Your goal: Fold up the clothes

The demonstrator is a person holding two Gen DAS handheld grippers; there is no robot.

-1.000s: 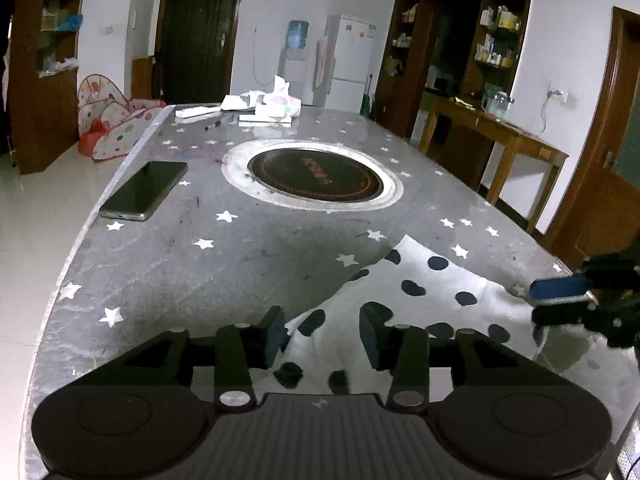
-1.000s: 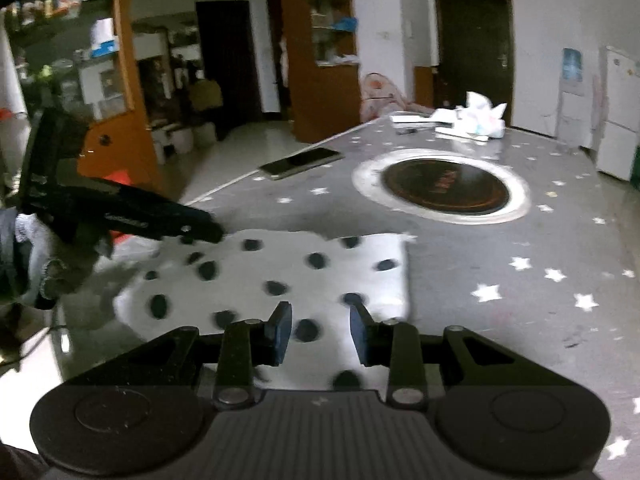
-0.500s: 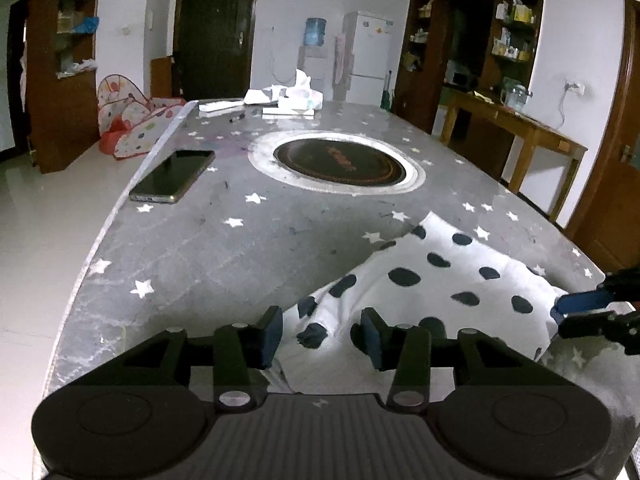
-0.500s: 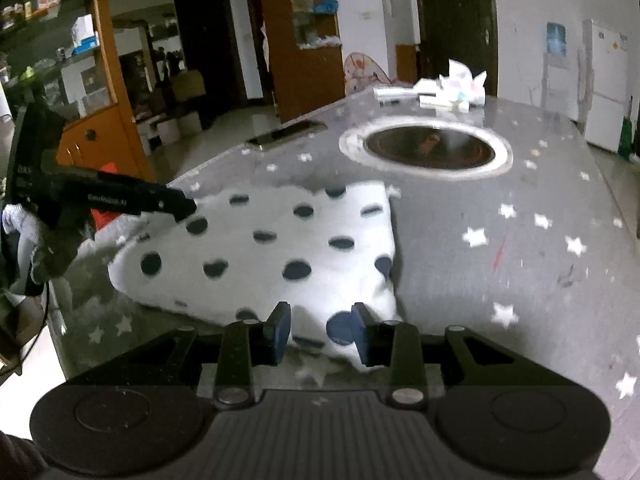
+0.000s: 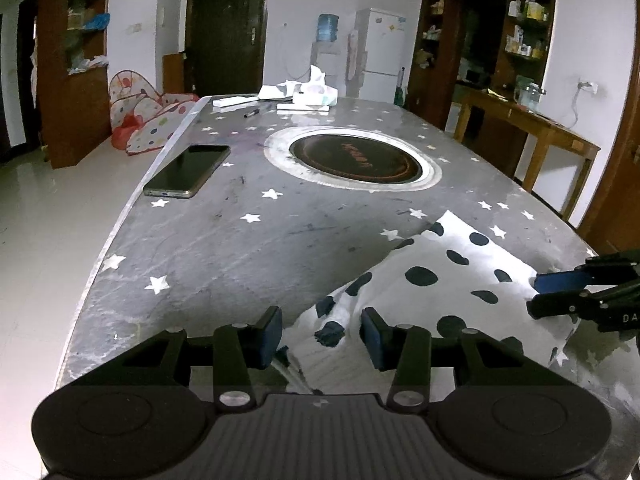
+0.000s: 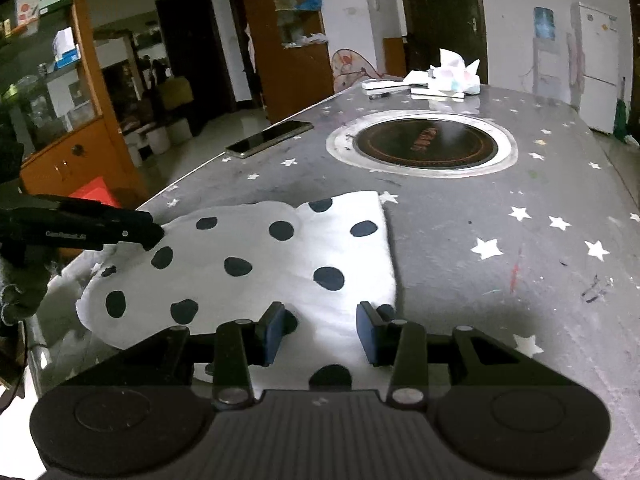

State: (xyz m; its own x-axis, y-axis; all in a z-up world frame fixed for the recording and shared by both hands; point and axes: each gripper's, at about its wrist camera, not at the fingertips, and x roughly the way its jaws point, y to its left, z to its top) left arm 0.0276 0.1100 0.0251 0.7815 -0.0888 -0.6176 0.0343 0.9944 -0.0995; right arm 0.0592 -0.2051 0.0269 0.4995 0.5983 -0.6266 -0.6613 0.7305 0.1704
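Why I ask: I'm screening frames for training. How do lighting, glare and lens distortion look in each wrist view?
Left wrist view: strong fisheye bend in the table edge, dark vignette corners, dim room, sharp focus. Right wrist view: the polka-dot garment is washed out white, a soft sheen lies on the round cooktop, and the same bending shows.

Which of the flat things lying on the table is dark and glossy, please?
The phone, near the table's left edge beside the round burner. The spotted cloth and the papers are white.
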